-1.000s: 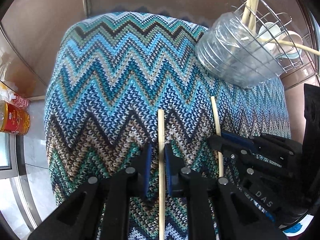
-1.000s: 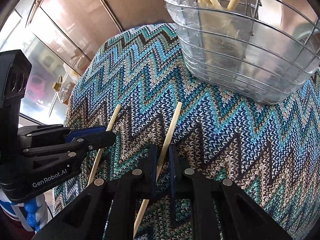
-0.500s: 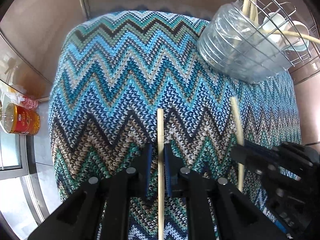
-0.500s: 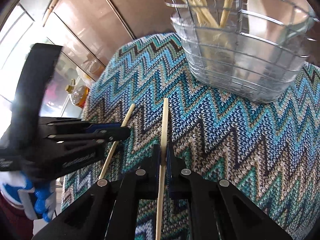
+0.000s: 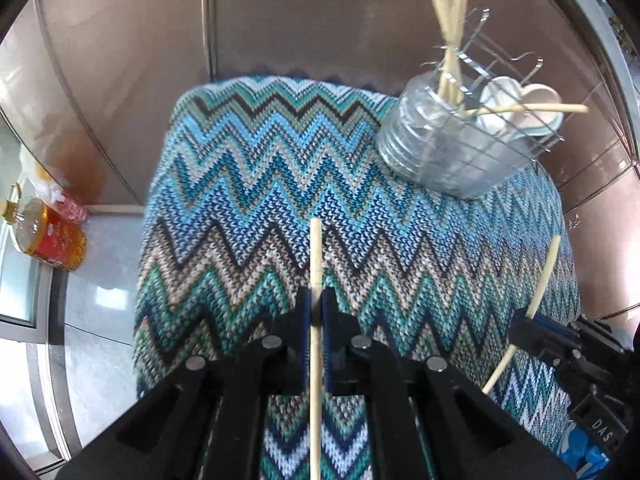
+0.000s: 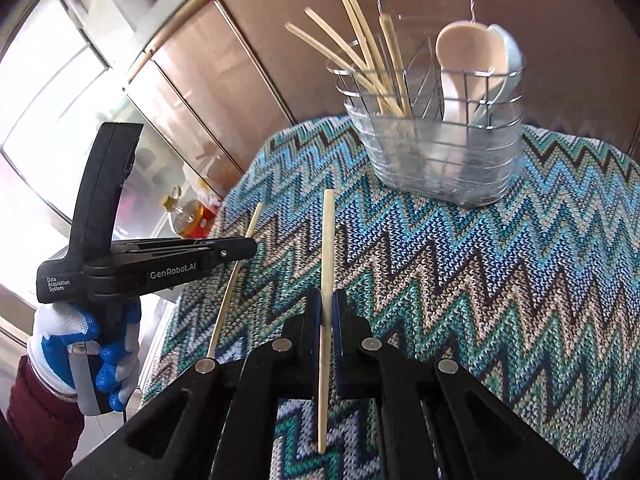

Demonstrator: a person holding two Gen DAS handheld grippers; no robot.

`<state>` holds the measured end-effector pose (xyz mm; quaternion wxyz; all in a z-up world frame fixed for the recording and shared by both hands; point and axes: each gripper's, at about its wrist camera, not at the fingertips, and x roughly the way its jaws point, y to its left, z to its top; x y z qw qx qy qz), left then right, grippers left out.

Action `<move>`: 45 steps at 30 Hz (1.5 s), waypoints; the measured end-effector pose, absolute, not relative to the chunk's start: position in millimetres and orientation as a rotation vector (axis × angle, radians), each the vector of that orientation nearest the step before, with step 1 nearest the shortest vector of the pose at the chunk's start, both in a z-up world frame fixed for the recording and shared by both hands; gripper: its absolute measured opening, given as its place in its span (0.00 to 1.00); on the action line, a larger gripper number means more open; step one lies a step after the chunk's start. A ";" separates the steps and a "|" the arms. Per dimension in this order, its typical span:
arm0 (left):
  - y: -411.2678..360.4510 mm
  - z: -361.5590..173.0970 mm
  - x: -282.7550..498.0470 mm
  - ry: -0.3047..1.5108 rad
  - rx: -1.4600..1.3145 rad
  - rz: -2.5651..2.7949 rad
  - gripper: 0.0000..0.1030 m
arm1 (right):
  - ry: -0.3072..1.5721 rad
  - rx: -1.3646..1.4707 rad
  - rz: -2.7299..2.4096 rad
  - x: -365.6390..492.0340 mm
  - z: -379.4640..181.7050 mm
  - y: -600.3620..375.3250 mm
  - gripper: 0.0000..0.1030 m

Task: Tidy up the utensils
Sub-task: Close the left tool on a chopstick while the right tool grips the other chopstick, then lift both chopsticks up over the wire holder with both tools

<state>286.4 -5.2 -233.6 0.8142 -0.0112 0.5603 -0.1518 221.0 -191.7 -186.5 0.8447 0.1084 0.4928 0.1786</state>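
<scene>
My left gripper point(image 5: 315, 300) is shut on a wooden chopstick point(image 5: 316, 256) and holds it above the zigzag cloth point(image 5: 256, 184). My right gripper point(image 6: 326, 300) is shut on a second chopstick point(image 6: 327, 240), also lifted off the cloth. Each gripper shows in the other's view: the right one point(image 5: 520, 326) at the lower right, the left one point(image 6: 250, 249) at the left. A wire utensil basket point(image 6: 436, 152) with a clear liner stands at the far side, holding several chopsticks point(image 6: 360, 64) and spoons point(image 6: 464, 56). It also shows in the left wrist view point(image 5: 460, 152).
An oil bottle point(image 5: 48, 236) and a bag stand on the counter left of the cloth-covered table. Brown cabinet panels point(image 5: 280, 20) rise behind the table. A gloved hand point(image 6: 80, 344) holds the left gripper.
Both grippers have risen off the cloth and pulled back, each carrying its chopstick. The basket now looks farther away and more upright in both views.
</scene>
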 end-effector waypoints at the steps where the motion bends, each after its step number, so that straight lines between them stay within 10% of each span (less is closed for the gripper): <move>1: -7.2 -229.7 279.2 1.183 -0.021 -0.324 0.05 | 1.031 0.227 0.379 216.0 -183.0 -195.0 0.05; 45: -29.7 -33.4 194.6 0.511 -0.185 -0.451 0.05 | 0.557 0.247 0.333 169.7 -10.4 -247.7 0.05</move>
